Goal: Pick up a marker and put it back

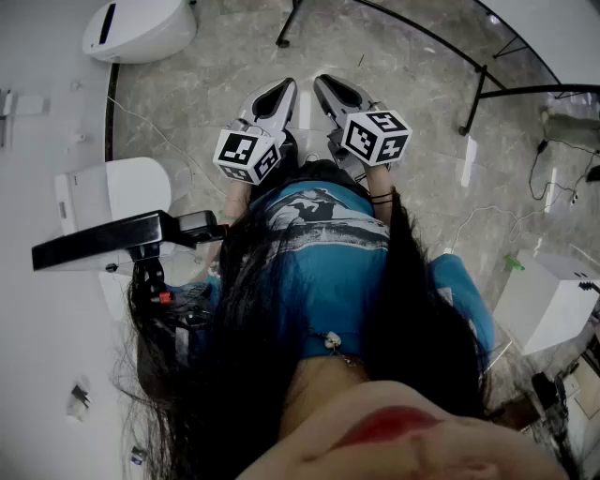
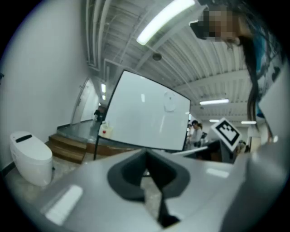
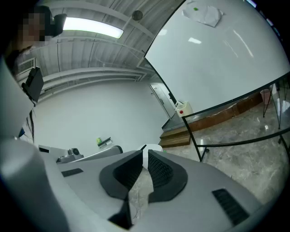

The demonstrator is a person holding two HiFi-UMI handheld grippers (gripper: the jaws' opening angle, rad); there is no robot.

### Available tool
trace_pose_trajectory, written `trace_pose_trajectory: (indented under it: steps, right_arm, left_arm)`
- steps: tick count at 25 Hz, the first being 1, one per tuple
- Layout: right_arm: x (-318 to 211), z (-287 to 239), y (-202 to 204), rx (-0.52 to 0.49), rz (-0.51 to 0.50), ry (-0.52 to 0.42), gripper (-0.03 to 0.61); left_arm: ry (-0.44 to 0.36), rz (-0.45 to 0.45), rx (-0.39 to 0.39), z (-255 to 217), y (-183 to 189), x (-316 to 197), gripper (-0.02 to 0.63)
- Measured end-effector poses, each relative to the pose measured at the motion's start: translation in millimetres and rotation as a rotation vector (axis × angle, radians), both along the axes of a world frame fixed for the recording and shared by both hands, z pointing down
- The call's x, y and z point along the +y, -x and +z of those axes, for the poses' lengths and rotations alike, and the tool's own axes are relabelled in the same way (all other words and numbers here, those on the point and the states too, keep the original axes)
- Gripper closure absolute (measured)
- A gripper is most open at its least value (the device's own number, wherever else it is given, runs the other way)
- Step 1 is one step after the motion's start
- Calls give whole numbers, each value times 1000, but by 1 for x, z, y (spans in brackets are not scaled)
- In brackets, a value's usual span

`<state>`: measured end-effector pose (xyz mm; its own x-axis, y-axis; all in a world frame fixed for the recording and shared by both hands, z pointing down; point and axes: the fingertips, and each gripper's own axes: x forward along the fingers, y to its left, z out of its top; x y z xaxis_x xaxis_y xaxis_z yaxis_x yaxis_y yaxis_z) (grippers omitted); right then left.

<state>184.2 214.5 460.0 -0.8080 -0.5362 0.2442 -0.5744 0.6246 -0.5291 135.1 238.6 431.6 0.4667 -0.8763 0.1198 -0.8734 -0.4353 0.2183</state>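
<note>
No marker shows clearly in any view. In the head view both grippers are held low in front of the person's body and point away over the marble floor. The left gripper (image 1: 284, 86) has its jaws together with nothing in them; its own view shows the same for the left gripper (image 2: 145, 153). The right gripper (image 1: 324, 81) lies close beside it. In its own view the right gripper (image 3: 144, 152) shows only a thin slit between the pads, with nothing held. A small green and dark item (image 3: 103, 142) sits on the far white wall, too small to identify.
A large whiteboard (image 2: 145, 113) on a black stand (image 1: 487, 77) is ahead; it also fills the upper right as the whiteboard (image 3: 226, 59). A white rounded unit (image 1: 141, 28) stands far left, a black device (image 1: 112, 242) near left, a white box (image 1: 548, 300) right.
</note>
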Motion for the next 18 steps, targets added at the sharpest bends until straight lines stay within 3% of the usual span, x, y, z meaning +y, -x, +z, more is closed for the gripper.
trace_pose_trajectory:
  steps: [12,18]
  right_arm:
    - [-10,-4,-2,8,-3,-17,537]
    - [-113,-7,71,13,3,11,537]
  left_arm:
    - [-13,14,-2,-3,-3,-10,612]
    - [12,22,26,-1,72,-119,612]
